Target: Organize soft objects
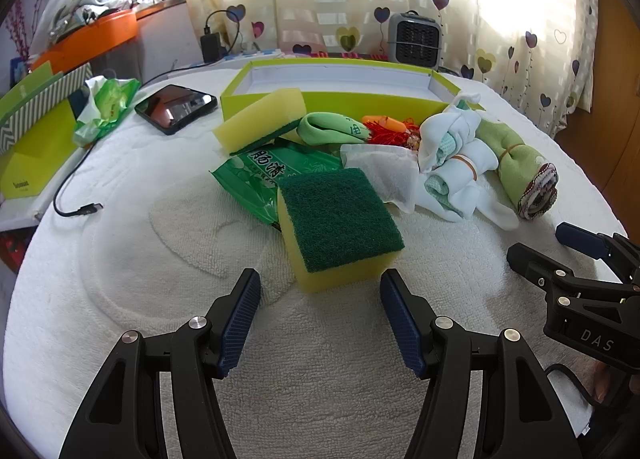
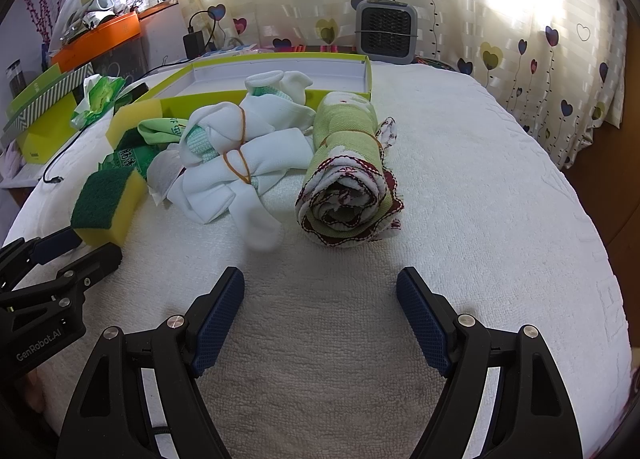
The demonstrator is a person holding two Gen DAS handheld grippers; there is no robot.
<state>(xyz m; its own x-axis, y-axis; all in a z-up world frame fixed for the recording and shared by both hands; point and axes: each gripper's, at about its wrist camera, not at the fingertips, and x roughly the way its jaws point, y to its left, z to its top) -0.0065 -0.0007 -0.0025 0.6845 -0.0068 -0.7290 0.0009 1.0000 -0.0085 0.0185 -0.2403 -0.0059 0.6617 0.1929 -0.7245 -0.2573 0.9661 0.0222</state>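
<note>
**Soft items lay heaped before an open box, both grippers empty**

A white towel (image 1: pixel 120 259) was spread over the table, and the soft things were gathered on it in front of a lime-green box (image 1: pixel 340 99) that stood open at the far side.

A yellow sponge with a green scouring pad (image 1: pixel 340 219) was seen nearest the left gripper (image 1: pixel 320 319), pad uppermost, its long axis running from near to far and turned slightly to the left. A second sponge (image 1: pixel 260 119) was propped against the box's near wall, tilted, with its scouring face downward. Between the two, a green packet of wipes (image 1: pixel 260 175) lay flat.

A rolled green towel (image 2: pixel 348 179) bound by a rubber band was laid with its long axis near to far; its coiled, red-stitched end was pointed toward the right gripper (image 2: pixel 320 315). Just to its left, a bundle of white socks (image 2: pixel 232 163) was tied with rubber bands, one toe reaching toward the near edge.

Both grippers were held low over the towel, fingers levelled forward toward the heap. The jaws of each were spread wide apart, and nothing was held between them. The left gripper was lined up with the near sponge; the right gripper was lined up with the rolled towel, short of touching it.
</note>
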